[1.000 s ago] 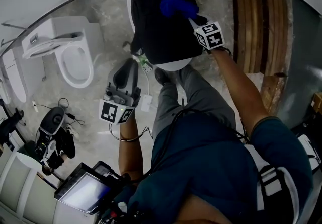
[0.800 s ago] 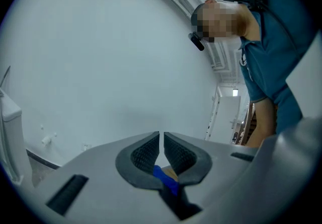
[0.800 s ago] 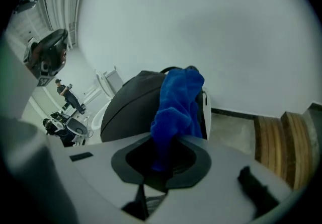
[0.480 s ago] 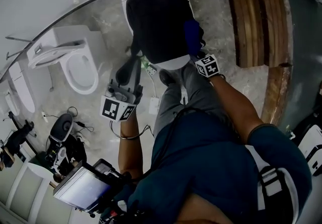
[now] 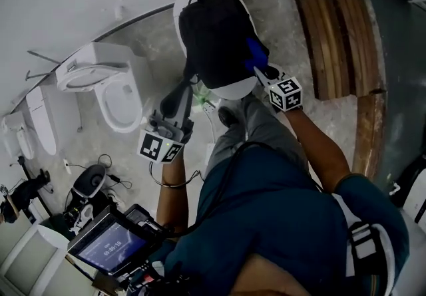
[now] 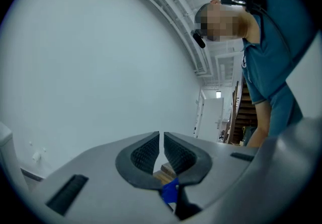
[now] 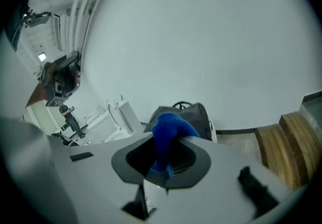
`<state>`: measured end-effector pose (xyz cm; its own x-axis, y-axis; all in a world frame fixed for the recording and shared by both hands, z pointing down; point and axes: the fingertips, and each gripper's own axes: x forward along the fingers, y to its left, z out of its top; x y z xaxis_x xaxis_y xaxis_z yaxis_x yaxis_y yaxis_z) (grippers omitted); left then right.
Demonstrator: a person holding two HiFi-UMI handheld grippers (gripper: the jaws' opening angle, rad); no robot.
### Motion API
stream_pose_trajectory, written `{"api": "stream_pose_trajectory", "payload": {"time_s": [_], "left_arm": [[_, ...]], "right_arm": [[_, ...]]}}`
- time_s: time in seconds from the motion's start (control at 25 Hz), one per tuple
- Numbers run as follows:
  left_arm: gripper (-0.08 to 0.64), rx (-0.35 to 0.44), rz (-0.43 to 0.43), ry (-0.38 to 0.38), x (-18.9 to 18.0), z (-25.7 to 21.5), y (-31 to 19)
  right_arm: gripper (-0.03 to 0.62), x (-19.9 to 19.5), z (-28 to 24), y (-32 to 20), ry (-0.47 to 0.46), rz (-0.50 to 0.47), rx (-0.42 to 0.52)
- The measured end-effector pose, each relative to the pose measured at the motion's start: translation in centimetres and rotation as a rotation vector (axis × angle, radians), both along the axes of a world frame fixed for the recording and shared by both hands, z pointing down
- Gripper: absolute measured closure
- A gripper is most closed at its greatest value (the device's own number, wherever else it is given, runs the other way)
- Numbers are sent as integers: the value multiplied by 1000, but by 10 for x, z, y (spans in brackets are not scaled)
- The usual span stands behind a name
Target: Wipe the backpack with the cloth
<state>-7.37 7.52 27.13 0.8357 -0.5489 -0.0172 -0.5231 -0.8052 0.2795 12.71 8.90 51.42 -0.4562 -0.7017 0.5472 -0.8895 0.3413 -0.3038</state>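
**A:** How do the jaws stand?

**B:** The right gripper (image 7: 161,156) is clamped on the blue cloth (image 7: 169,128), which bulges out ahead of its jaws. The left gripper (image 6: 161,153) has its jaws all but together, with only a slit between them and nothing in it.

**A:** And the backpack?

**B:** The backpack (image 5: 216,38) lies just beyond the right jaws, on the round white bench (image 5: 234,92). The cloth meets its right side. The left jaws point at its near-left edge, but I cannot tell whether they touch it.

**A:** Which step?

**B:** Wiping 1 side, I'd judge. The next move calls for dragging the cloth, pressed down, across the top.
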Motion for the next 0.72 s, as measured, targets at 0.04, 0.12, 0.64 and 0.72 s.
{"api": "stream_pose_trajectory", "payload": {"time_s": [0.04, 0.12, 0.64, 0.72], "left_arm": [[528, 13, 2, 6, -3, -12, 7], [528, 31, 3, 17, -6, -25, 11], [528, 135, 13, 62, -14, -84, 11], [528, 161, 23, 68, -17, -102, 33]], "right_arm": [[541, -2, -30, -1, -9, 5, 53], [541, -4, -80, -6, -26, 10, 150], [541, -6, -317, -5, -71, 46, 658], [541, -11, -349, 20, -70, 46, 720]]}}
